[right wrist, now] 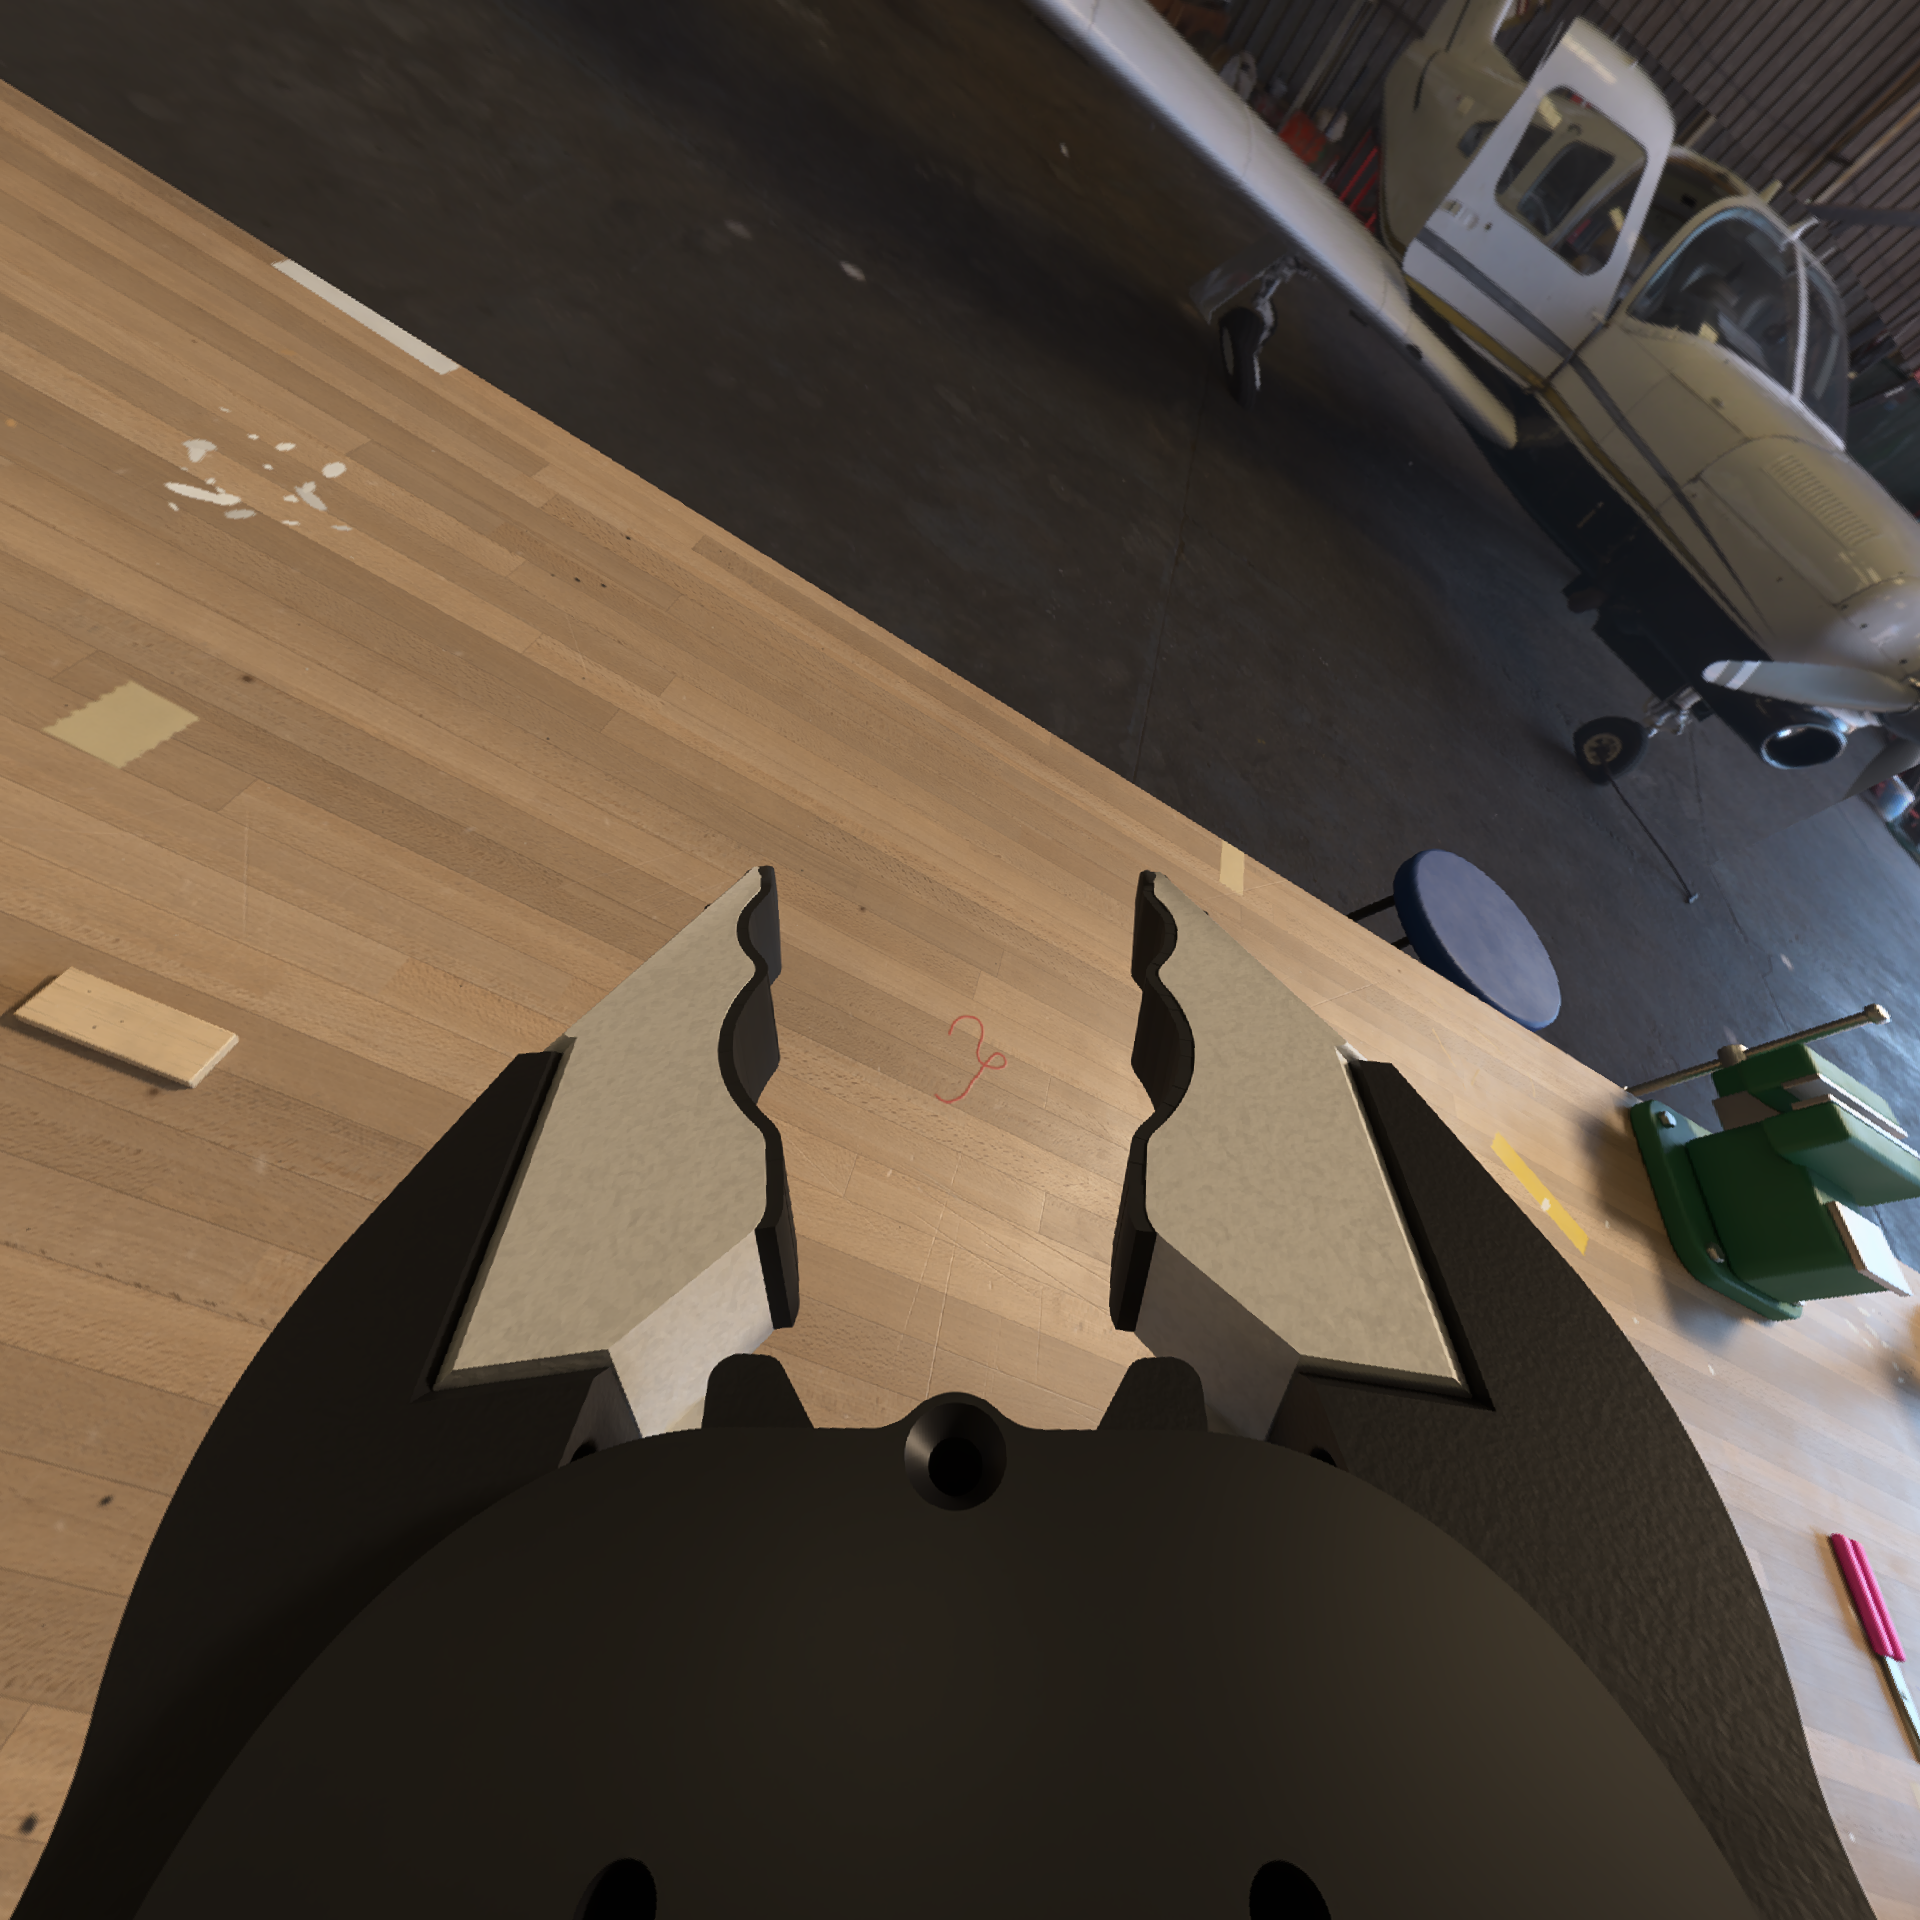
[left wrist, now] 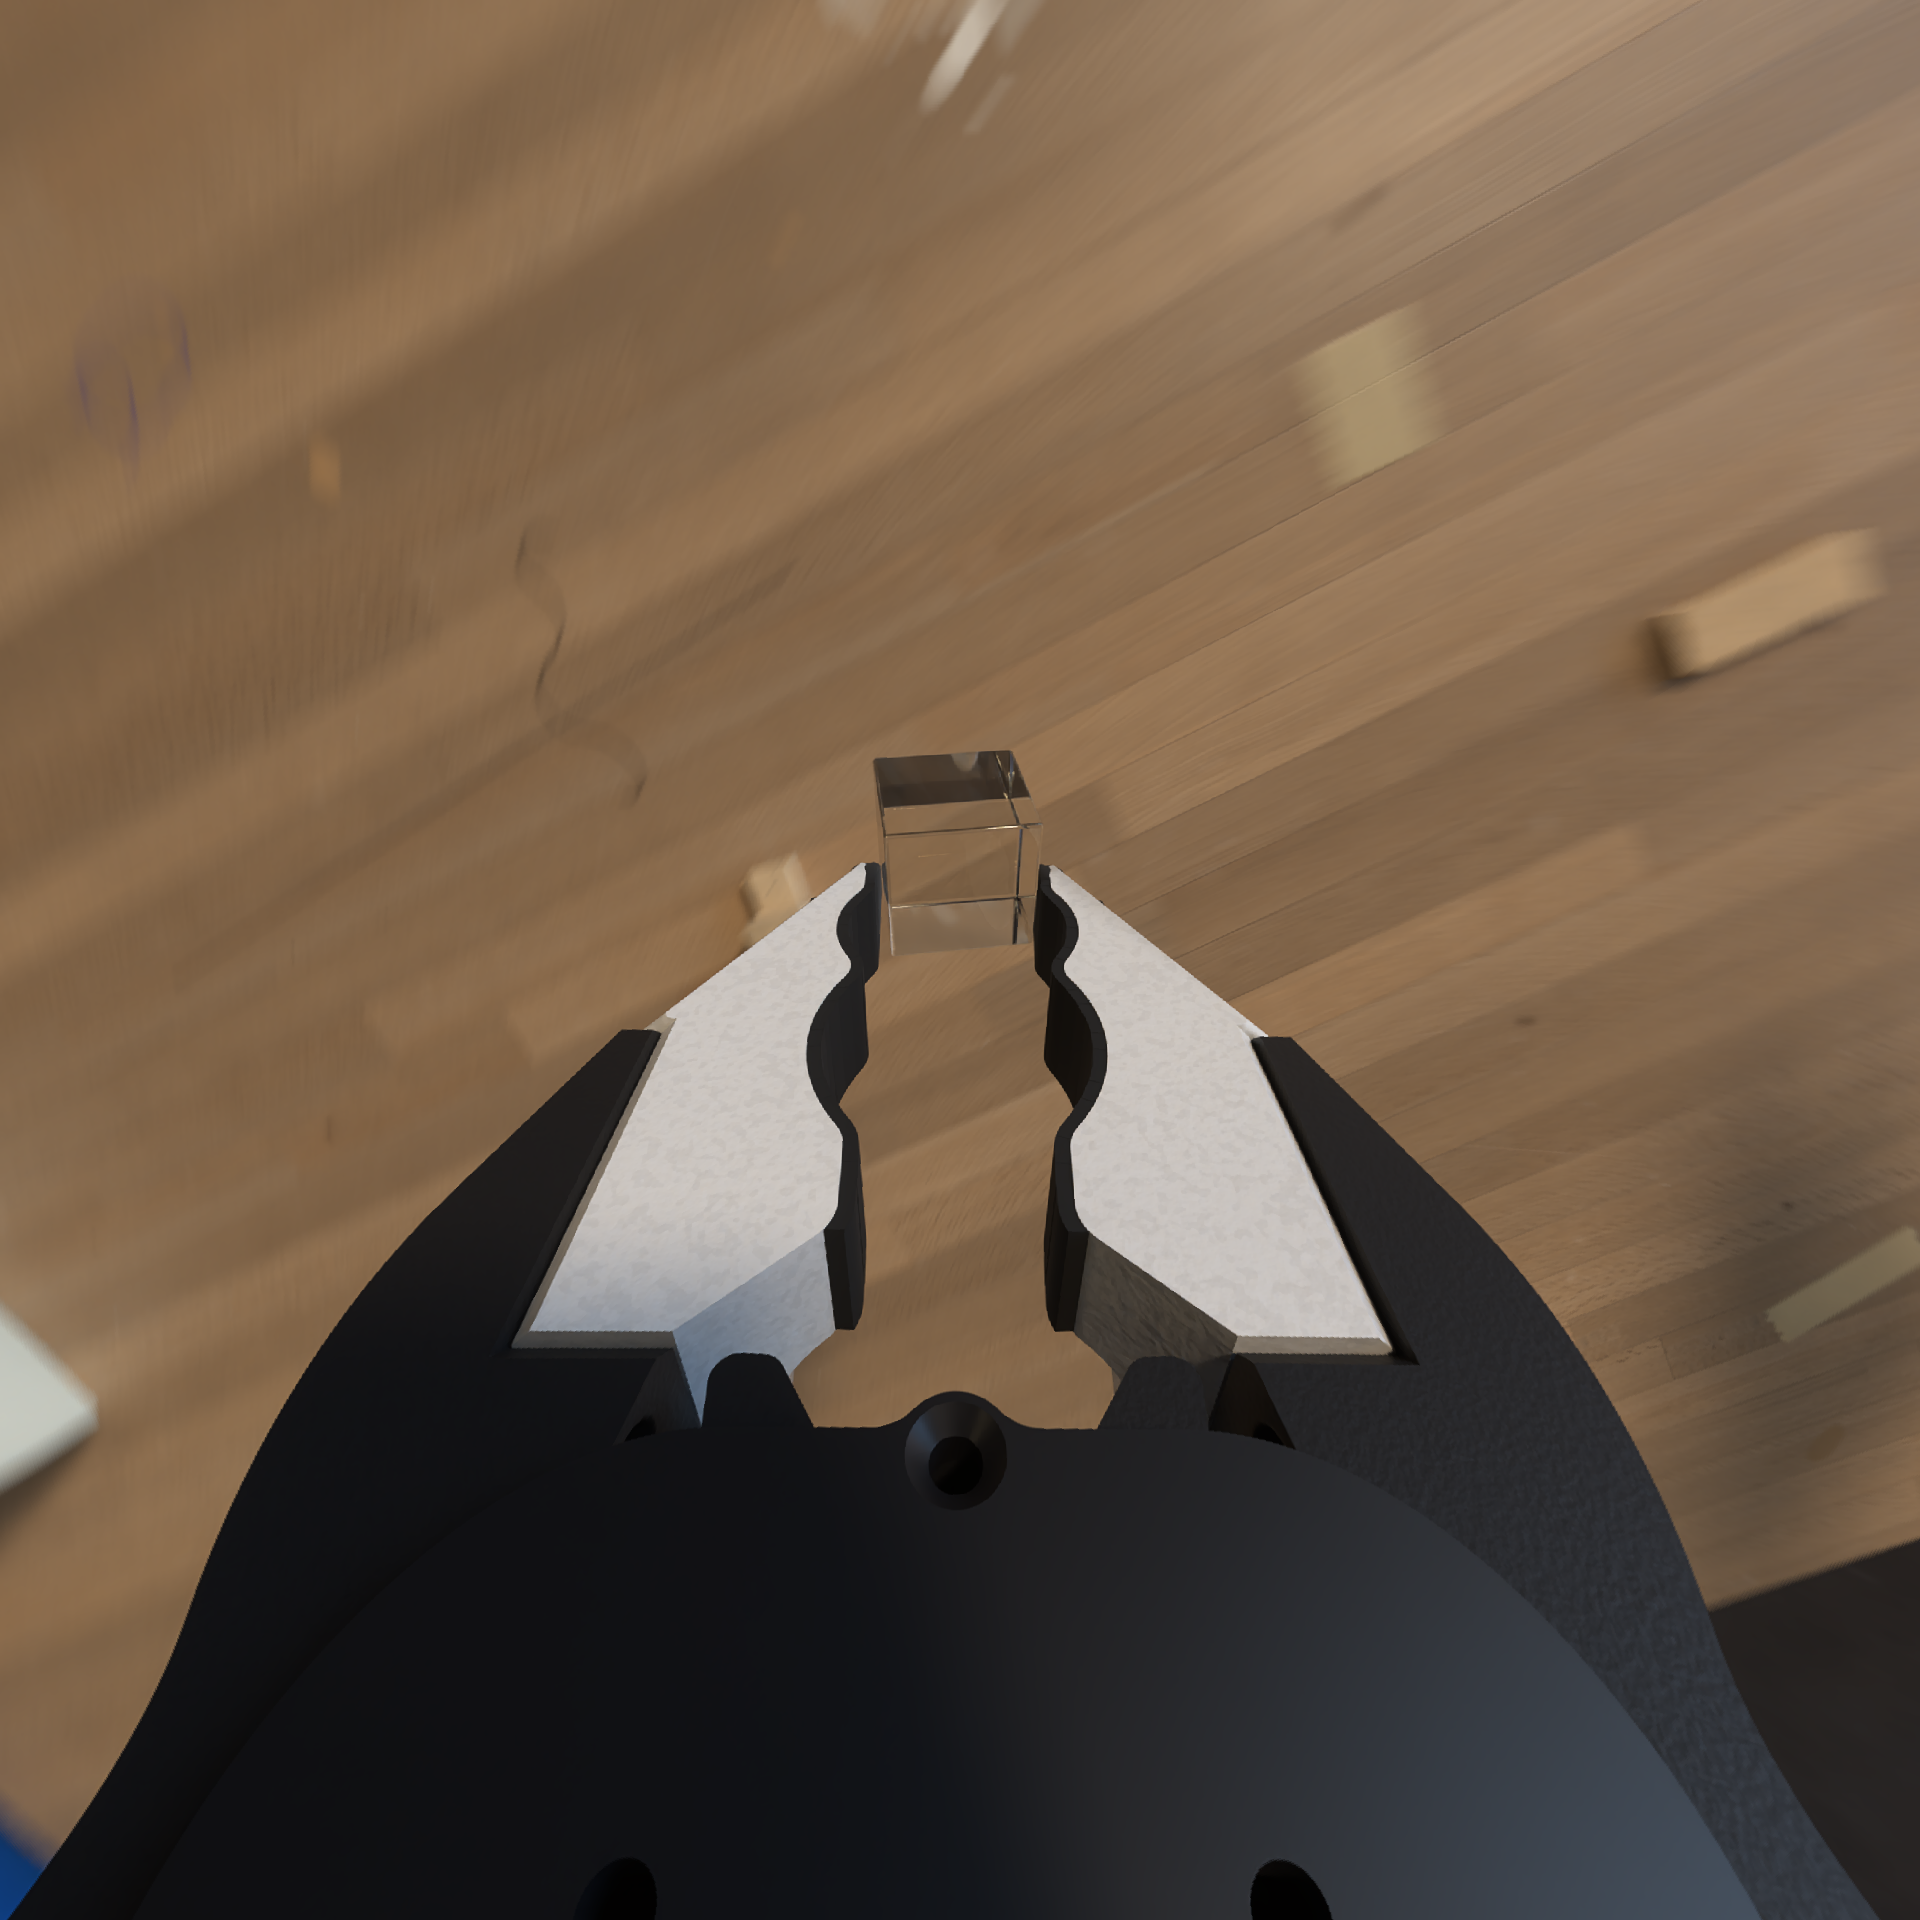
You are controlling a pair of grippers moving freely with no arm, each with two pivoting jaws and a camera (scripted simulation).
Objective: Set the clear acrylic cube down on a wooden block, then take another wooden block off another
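Left wrist view: left gripper (left wrist: pixel 957 896) pinches clear cube (left wrist: pixel 957 847).

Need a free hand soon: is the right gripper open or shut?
Open: the right gripper shows bare table between its spread fingers.

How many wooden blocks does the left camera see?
2: one wooden block at far right on the table, another peeking out beside the held clear cube. Blur may hide more.
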